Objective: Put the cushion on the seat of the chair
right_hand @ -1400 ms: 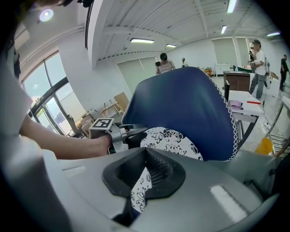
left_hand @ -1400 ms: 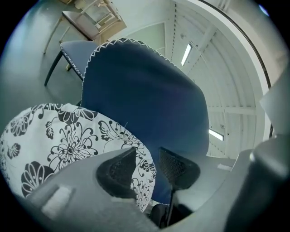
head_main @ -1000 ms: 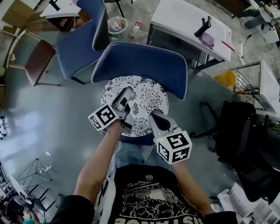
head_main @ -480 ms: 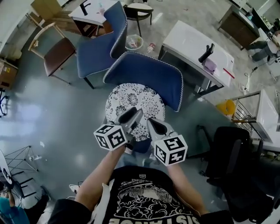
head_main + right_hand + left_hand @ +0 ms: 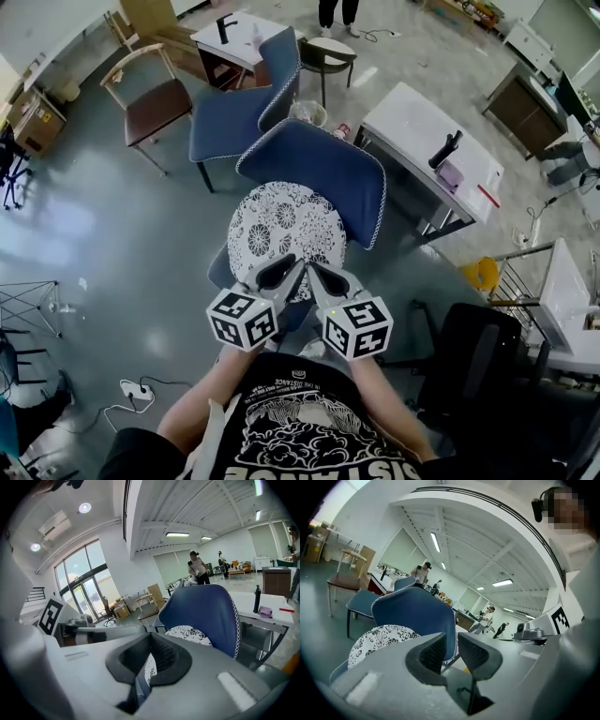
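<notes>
round flowered cushion [image 5: 286, 234] lies flat on the seat of the blue chair [image 5: 323, 173], up against its backrest. both grippers hang off the chair's front edge, clear of the cushion. left gripper [image 5: 289, 270] has its jaws about half apart and closing, nothing between them. right gripper [image 5: 315, 272] has its jaw tips together, only a thin slit below them, holding nothing. a second blue chair [image 5: 239, 117] stands behind the chair, a white table [image 5: 422, 141] to its right.

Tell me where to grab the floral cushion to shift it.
Probably pinch the cushion by its near rim, from the front of the chair: it lies flat on the seat, and the backrest walls off its far edge.
</notes>
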`<state>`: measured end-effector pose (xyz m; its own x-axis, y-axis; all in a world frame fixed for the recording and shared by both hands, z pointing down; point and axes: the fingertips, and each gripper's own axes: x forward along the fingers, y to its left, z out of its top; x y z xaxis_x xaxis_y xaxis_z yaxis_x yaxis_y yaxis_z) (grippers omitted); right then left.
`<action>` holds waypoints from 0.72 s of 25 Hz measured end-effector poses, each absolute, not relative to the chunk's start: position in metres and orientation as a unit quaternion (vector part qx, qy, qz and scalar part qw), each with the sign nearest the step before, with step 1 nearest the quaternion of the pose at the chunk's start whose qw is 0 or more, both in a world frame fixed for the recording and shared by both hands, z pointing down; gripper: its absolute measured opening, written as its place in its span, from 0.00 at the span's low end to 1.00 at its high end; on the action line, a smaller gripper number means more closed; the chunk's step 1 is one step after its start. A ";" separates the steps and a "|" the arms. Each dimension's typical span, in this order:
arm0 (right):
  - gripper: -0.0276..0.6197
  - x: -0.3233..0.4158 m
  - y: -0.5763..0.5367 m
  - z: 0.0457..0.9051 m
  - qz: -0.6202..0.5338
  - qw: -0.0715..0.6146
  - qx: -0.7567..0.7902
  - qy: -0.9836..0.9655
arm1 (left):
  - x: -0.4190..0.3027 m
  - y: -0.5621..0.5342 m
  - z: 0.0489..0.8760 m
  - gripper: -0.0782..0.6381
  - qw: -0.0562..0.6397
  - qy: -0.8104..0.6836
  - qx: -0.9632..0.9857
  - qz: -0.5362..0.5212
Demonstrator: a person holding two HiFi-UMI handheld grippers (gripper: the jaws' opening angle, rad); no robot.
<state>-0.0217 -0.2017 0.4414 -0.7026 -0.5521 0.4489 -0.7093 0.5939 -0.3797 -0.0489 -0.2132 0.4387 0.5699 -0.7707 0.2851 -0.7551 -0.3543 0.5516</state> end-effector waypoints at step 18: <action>0.04 0.016 -0.144 0.403 0.261 0.135 0.330 -0.897 | -0.020 -0.152 0.403 0.10 0.284 -0.527 0.800 0.018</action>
<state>0.0156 -0.1436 0.4031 -0.7460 -0.5213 0.4145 -0.6622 0.6466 -0.3786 -0.0203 -0.1523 0.4028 0.4430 -0.8343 0.3283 -0.8545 -0.2822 0.4361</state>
